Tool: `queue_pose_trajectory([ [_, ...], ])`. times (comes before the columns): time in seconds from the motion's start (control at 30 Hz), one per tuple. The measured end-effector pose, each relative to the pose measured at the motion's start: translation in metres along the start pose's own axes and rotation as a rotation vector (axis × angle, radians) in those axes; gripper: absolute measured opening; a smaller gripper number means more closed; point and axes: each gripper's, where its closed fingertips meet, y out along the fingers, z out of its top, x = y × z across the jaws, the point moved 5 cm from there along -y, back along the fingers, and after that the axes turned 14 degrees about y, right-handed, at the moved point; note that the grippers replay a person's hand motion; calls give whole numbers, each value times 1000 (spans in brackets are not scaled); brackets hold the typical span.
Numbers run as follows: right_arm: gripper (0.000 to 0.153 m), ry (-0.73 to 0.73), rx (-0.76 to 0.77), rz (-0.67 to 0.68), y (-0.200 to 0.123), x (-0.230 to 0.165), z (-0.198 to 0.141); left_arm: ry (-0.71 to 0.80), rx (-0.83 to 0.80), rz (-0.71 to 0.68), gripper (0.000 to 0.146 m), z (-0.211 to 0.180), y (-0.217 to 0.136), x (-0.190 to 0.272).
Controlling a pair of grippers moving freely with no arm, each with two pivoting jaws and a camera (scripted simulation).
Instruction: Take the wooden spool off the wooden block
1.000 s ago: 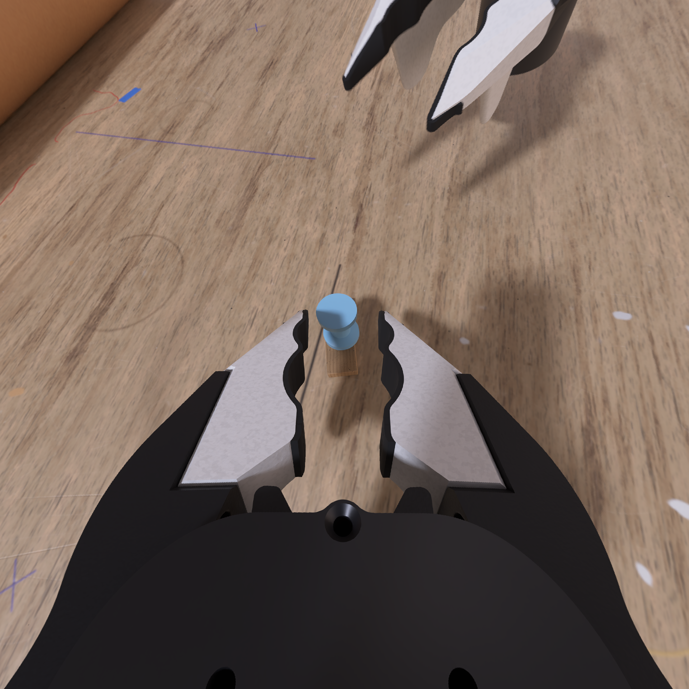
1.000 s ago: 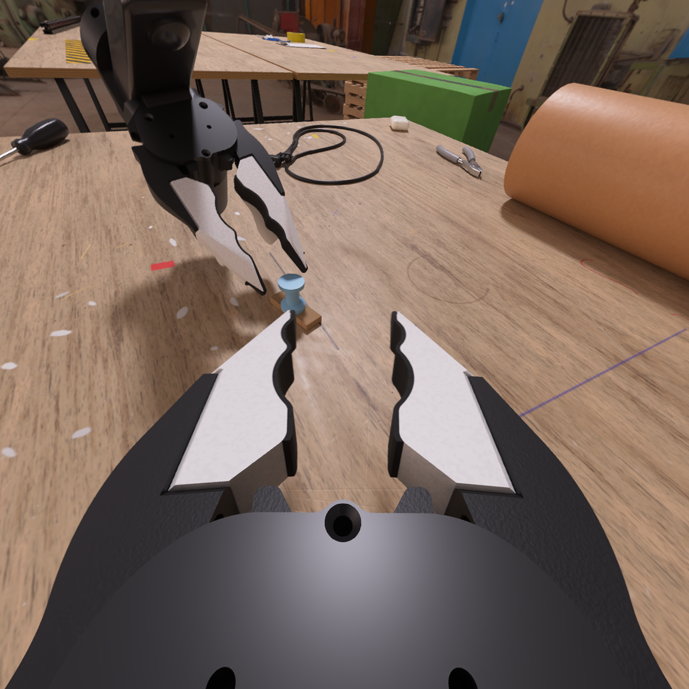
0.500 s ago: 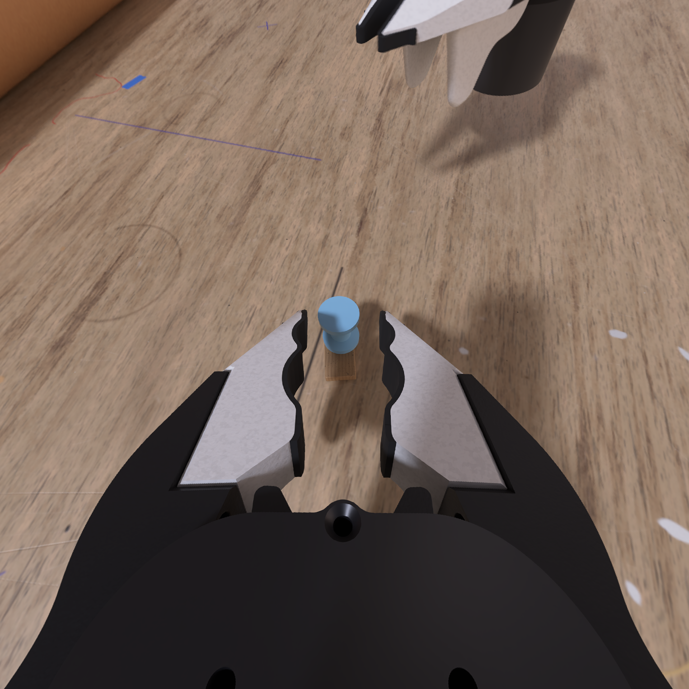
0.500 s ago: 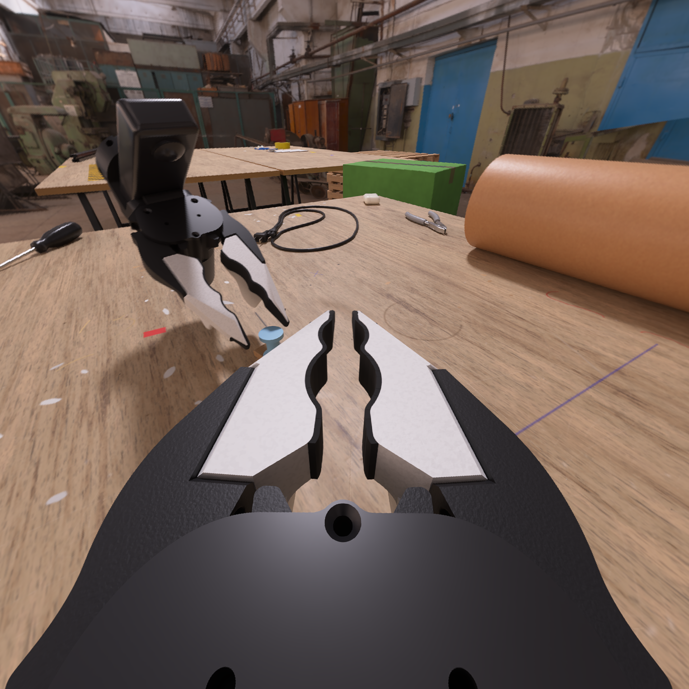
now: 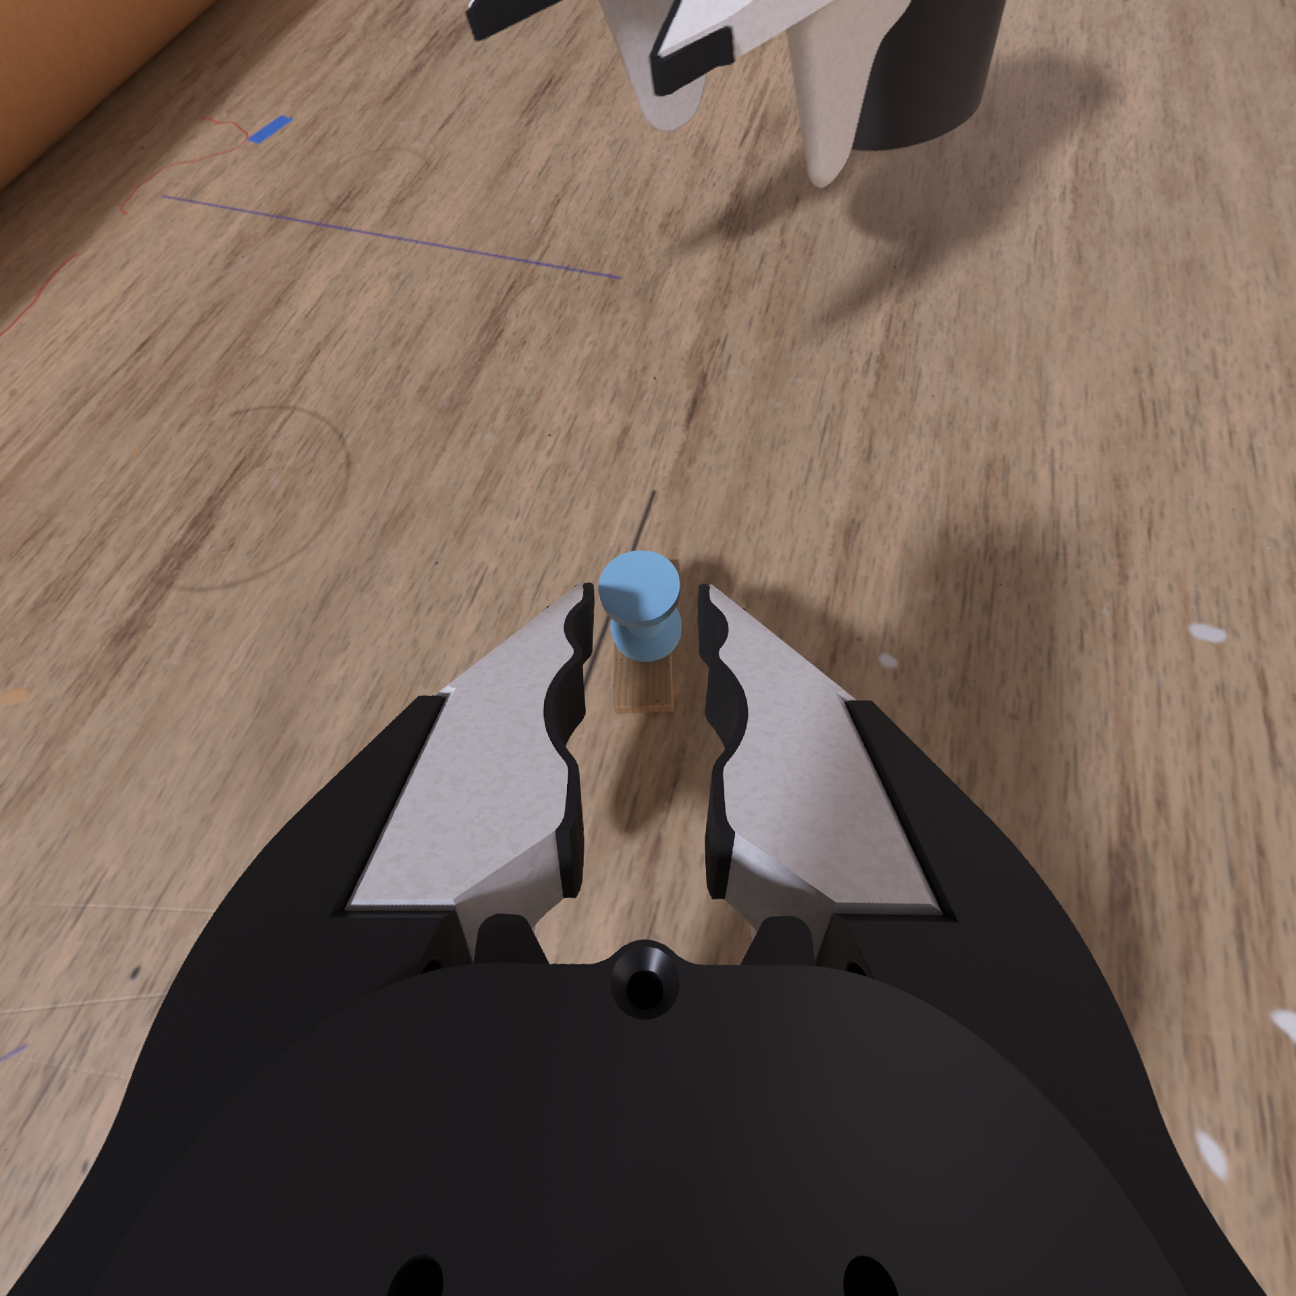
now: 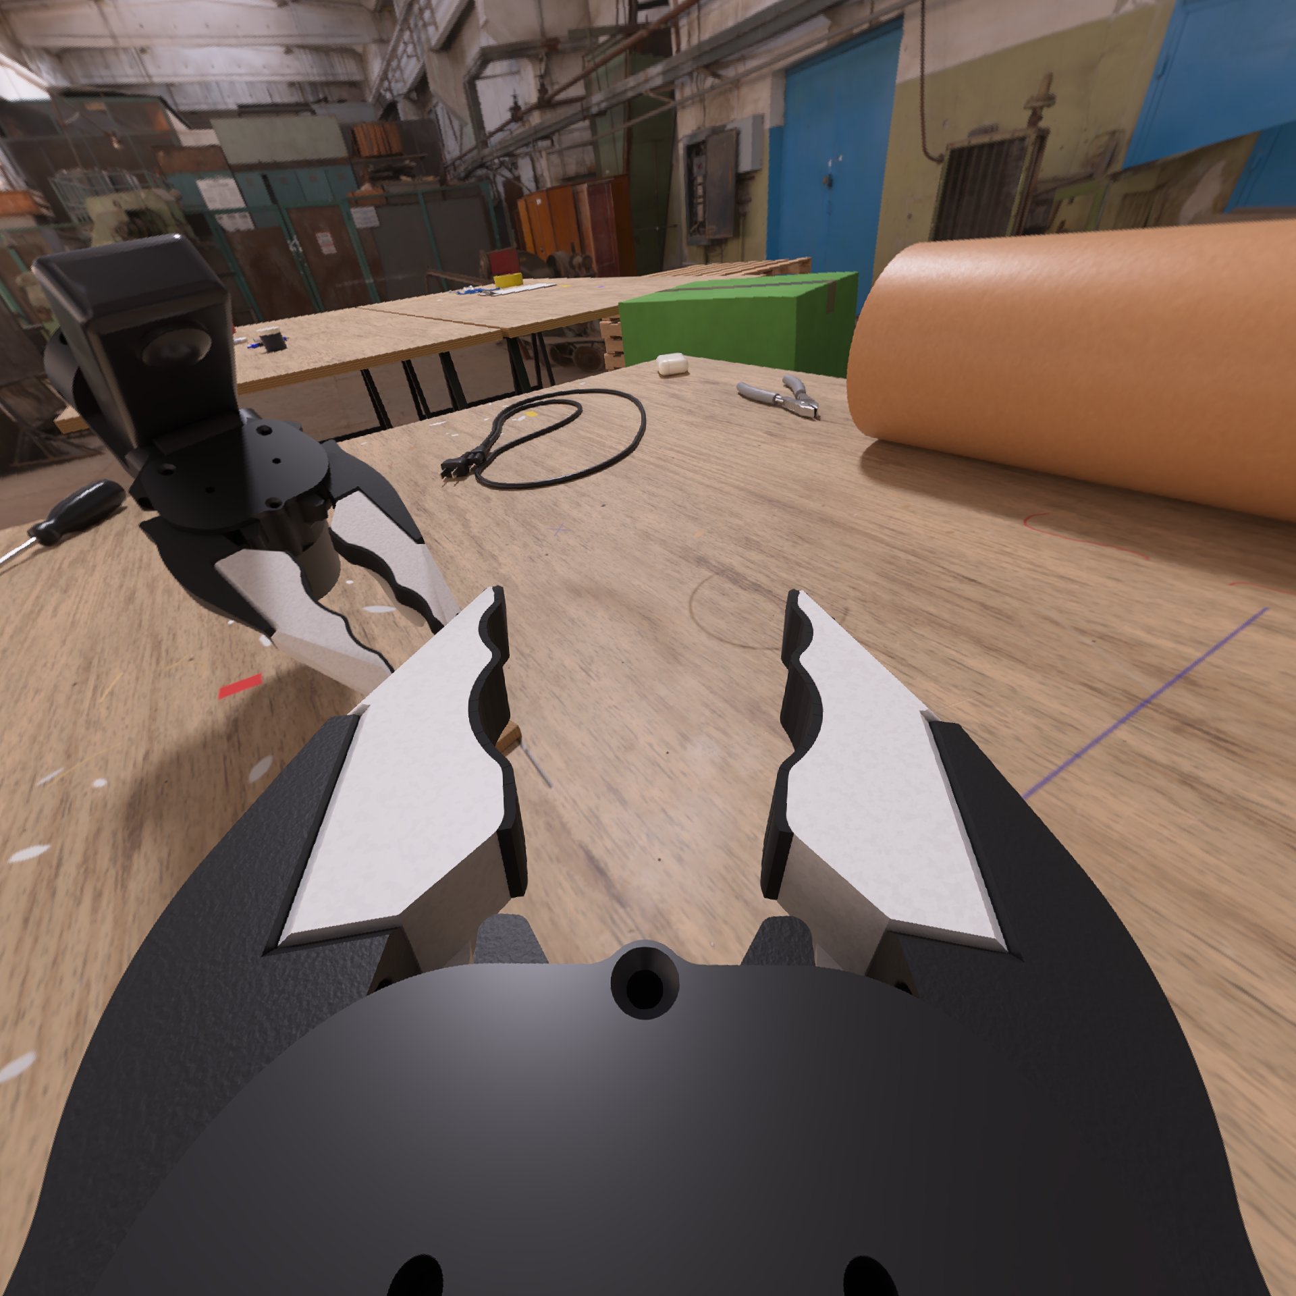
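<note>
Between my left gripper fingertips sits the blue wooden spool, upright on the small wooden block on the table; jaws apart, not touching it yet. I should close on the narrow waist, squeeze evenly, then lift straight up so the block stays put. My right gripper hangs wide open to the far right, holding nothing.

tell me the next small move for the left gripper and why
Probably close the left gripper on the blue spool. Its jaws are open and already flank the spool, which stands upright on the small wooden block, with a slim gap on each side. The right gripper is open, aimed past the block, so it seems out of the way.
</note>
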Motion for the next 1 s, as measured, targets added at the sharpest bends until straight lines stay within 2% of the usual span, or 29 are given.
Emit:
queue_pose_trajectory([
  [0.07,78,-25,5,0,-6,-1,0,12,-5,9,29,0,0,0],
  [0.2,64,-31,10,-18,-17,-1,-1,43,-16,25,28,0,2,0],
  [0.53,64,-205,-5,-41,-22,-23,1,137,-99,125,24,0,13,0],
  [0.77,74,-174,33,-59,-26,-21,9,92,45,153,24,12,-2,-8],
  [1.0,71,-103,18,-66,-20,-9,2,1,282,134,24,37,-34,-11],
])
